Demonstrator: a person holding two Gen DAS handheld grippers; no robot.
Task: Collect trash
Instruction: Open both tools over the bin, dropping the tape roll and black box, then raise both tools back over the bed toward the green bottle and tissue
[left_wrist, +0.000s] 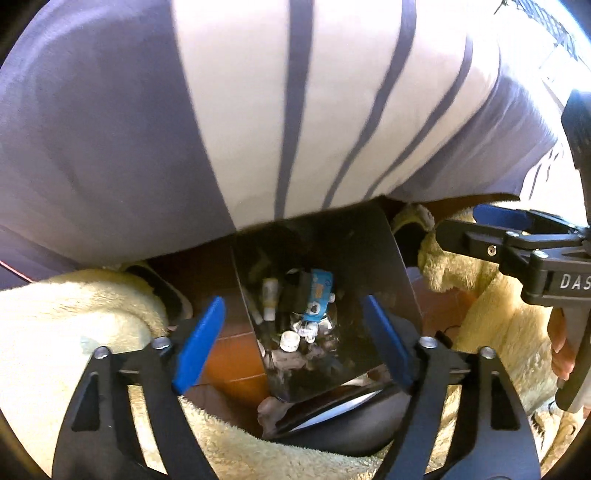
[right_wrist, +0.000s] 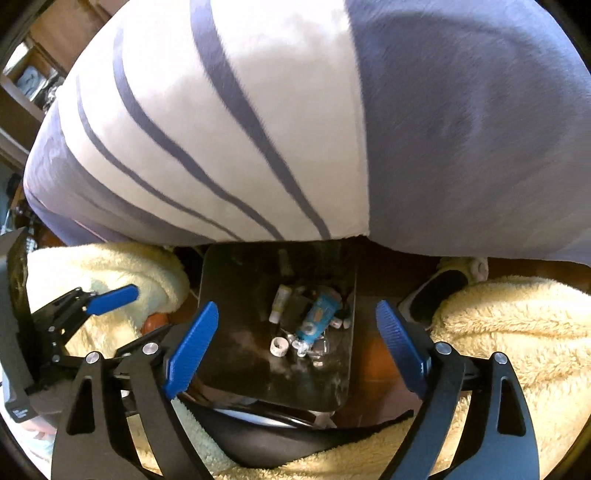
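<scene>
A dark rectangular trash bin (left_wrist: 395, 266) stands on the floor between the person's legs and also shows in the right wrist view (right_wrist: 236, 280). Inside lie a crumpled blue wrapper (left_wrist: 318, 295) (right_wrist: 317, 317), a small white tube (left_wrist: 270, 295) (right_wrist: 279, 301), a white cap (left_wrist: 289, 339) (right_wrist: 279, 346) and other scraps. My left gripper (left_wrist: 295, 343) is open and empty above the bin. My right gripper (right_wrist: 297, 343) is open and empty above it too. Each gripper shows at the side of the other's view, the right (left_wrist: 476, 225) and the left (right_wrist: 110, 295).
A white cushion or bedding with purple stripes (left_wrist: 295, 110) (right_wrist: 295, 122) fills the upper half of both views. Fluffy yellow trouser legs (left_wrist: 74, 317) (right_wrist: 509, 332) flank the bin, with slippers (right_wrist: 439, 288). The floor (left_wrist: 232, 350) is brown tile.
</scene>
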